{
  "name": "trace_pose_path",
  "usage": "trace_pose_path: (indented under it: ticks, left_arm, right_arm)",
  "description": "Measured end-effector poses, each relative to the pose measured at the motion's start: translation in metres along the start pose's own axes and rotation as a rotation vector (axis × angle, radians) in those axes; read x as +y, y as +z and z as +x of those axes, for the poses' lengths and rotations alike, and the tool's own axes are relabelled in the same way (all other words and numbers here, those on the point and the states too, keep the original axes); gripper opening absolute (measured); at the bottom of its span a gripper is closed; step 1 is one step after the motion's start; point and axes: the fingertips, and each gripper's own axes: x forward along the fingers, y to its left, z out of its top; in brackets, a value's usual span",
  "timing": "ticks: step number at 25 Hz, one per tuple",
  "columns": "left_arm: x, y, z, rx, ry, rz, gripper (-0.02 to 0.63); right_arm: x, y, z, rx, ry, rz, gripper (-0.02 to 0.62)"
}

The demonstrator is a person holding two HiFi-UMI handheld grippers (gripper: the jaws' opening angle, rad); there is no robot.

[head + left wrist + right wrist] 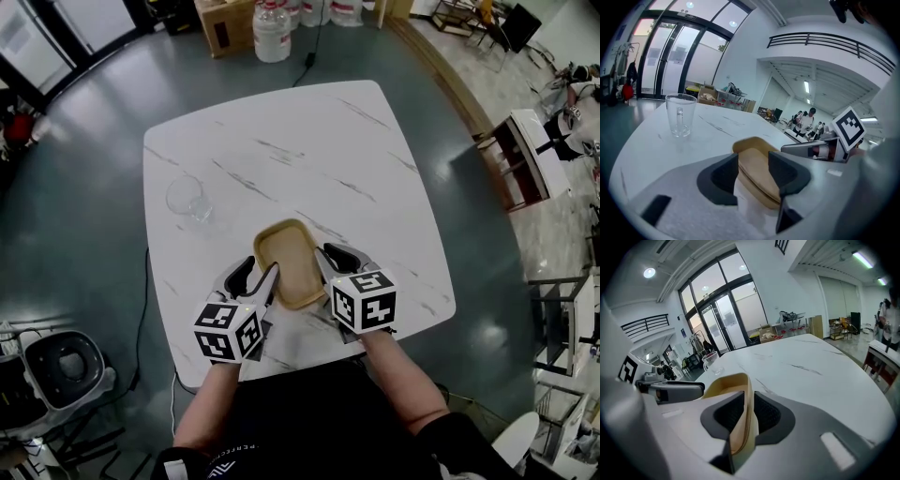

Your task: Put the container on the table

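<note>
A shallow tan container [291, 262] sits between my two grippers over the near part of the white marble table [309, 150]. My right gripper [330, 261] is shut on its right wall; in the right gripper view the thin tan wall [740, 394] is pinched between the dark pads [765, 414]. My left gripper [261, 274] straddles the container's left rim [757, 164]. Its jaws stand well apart, so this gripper [753, 168] is open around the rim. The container looks tilted. I cannot tell whether its base touches the table.
A clear glass mug [190, 199] stands on the table to the far left of the container, also seen as the mug [680, 115]. Water bottles [272, 28] and a cardboard box [225, 23] stand on the floor beyond the table. A stool [66, 366] is at the near left.
</note>
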Motion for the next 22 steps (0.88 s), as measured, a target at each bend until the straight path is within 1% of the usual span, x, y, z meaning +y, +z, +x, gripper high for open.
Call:
trace_pose_path:
  ticks: [5,13,17,21,22]
  left_arm:
    - [0.0,0.002,-0.009,-0.014,-0.006,0.011,0.179]
    - [-0.002,0.002,-0.029,-0.049,-0.036,0.033,0.153]
    - [-0.006,0.0,-0.042,-0.061,-0.049,0.074,0.113]
    - [-0.015,-0.006,-0.054,-0.058,-0.083,0.095,0.065]
    - [-0.017,-0.008,-0.057,-0.057,-0.088,0.102,0.044]
  right_arm:
    - [0.003,0.0,-0.011,-0.027,-0.018,0.01,0.063]
    - [0.013,-0.006,-0.034,-0.07,-0.075,0.03,0.058]
    - [0.019,-0.009,-0.049,-0.1,-0.108,0.026,0.05]
    - [0.028,-0.014,-0.064,-0.134,-0.136,0.044,-0.004]
    - [0.032,-0.015,-0.067,-0.146,-0.14,0.044,-0.005]
